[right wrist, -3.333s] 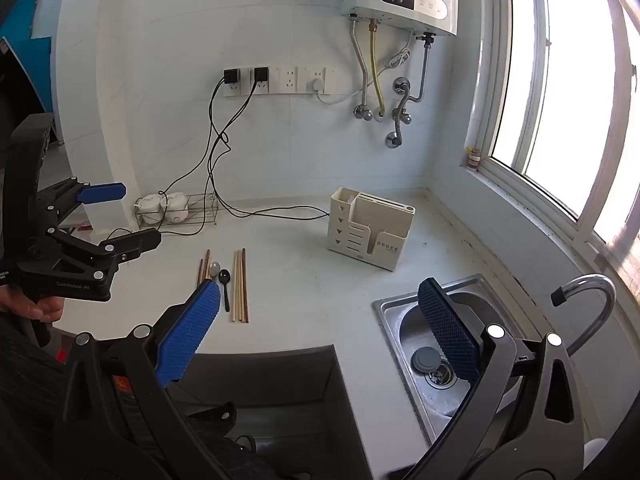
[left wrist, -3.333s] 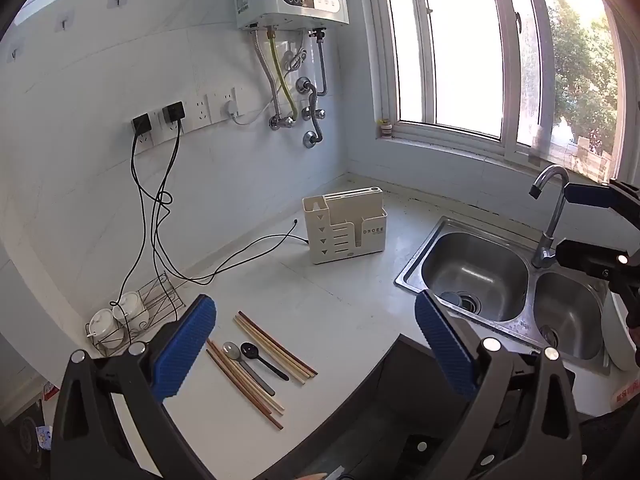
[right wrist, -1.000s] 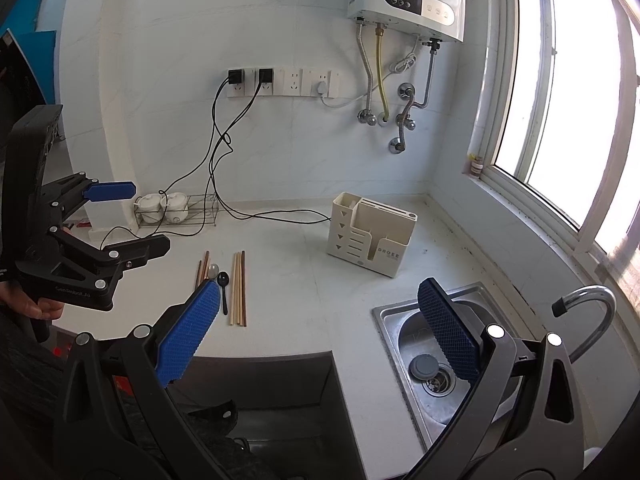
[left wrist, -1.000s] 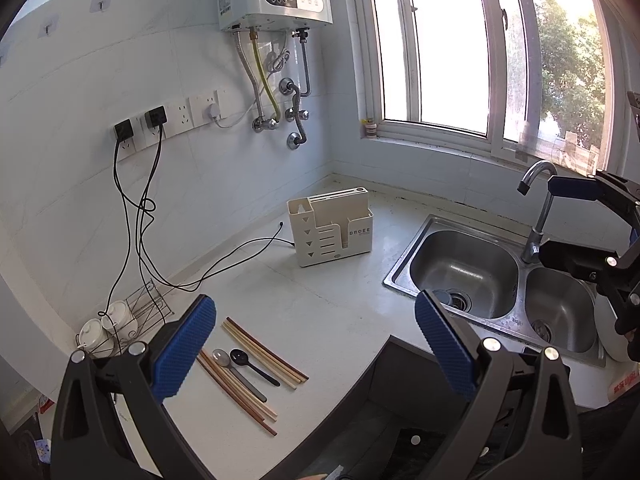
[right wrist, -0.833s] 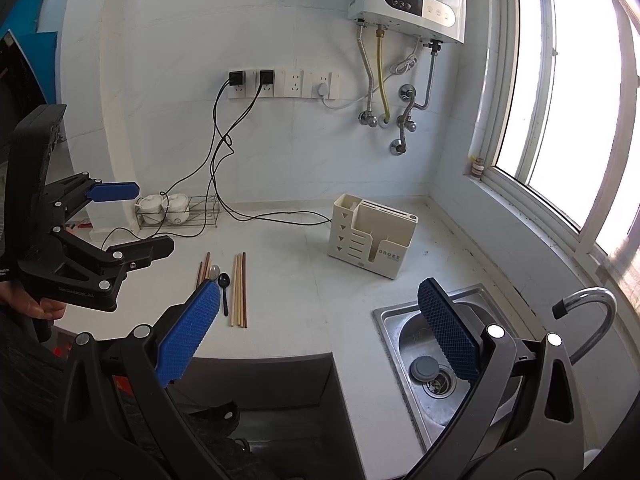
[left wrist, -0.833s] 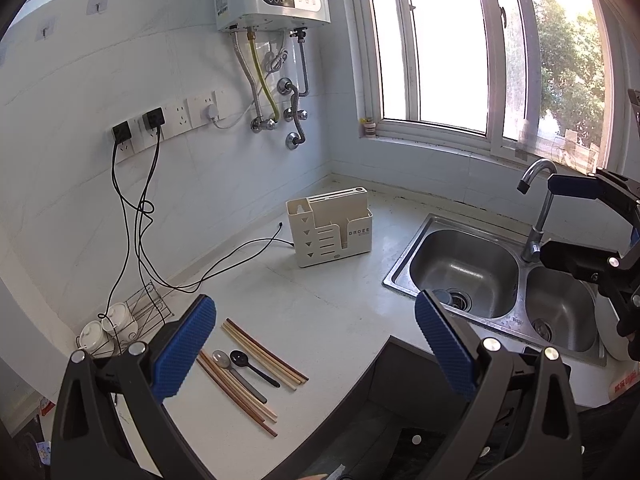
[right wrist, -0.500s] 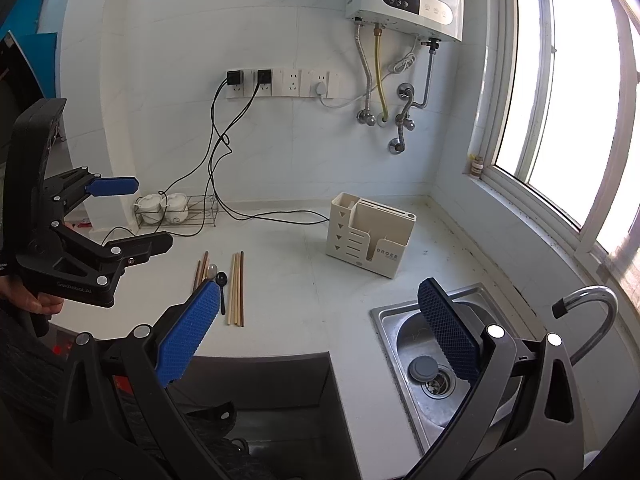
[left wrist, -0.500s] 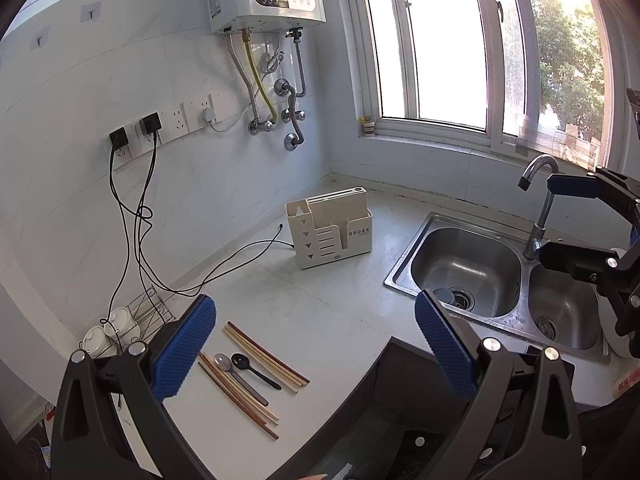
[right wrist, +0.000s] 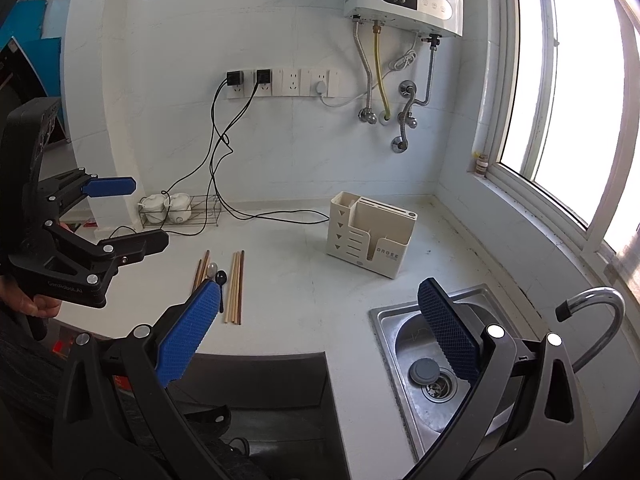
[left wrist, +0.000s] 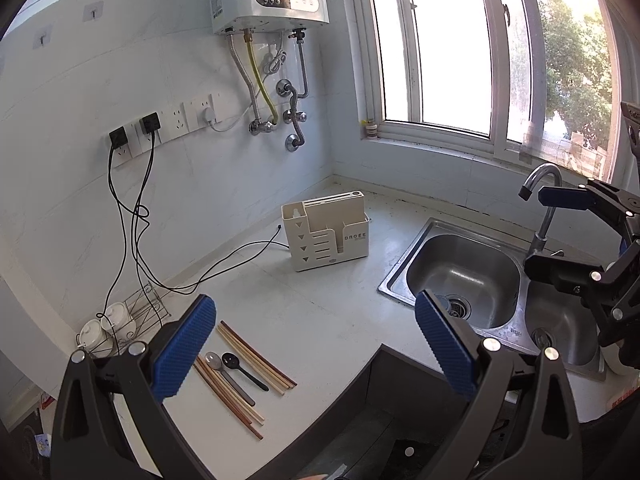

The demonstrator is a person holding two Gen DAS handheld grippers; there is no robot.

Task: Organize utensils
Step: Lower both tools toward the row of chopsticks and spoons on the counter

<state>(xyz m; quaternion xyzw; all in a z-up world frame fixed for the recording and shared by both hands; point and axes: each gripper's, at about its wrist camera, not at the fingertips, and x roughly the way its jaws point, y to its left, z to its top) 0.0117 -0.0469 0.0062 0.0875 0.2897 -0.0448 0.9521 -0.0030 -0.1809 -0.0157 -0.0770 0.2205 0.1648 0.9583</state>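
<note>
Both the left gripper [left wrist: 312,344] and the right gripper [right wrist: 320,328] hang with blue-padded jaws spread wide, holding nothing. Wooden chopsticks [left wrist: 256,356], a black plastic spoon [left wrist: 243,365] and a metal spoon [left wrist: 228,376] lie flat on the white counter [left wrist: 320,320], well apart from the cream slotted utensil holder [left wrist: 326,230], toward the counter's front edge.

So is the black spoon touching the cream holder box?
Apart. The left wrist view shows the black spoon lying among the chopsticks, with a wide stretch of bare counter before the holder box.

The white stone countertop [left wrist: 320,320] carries a cream plastic utensil holder [left wrist: 326,230], brown and pale wooden chopsticks [left wrist: 256,354], a black small spoon [left wrist: 240,364] and a grey metal spoon [left wrist: 224,370]. Gripper pads [left wrist: 184,346] are blue with a dotted texture.
</note>
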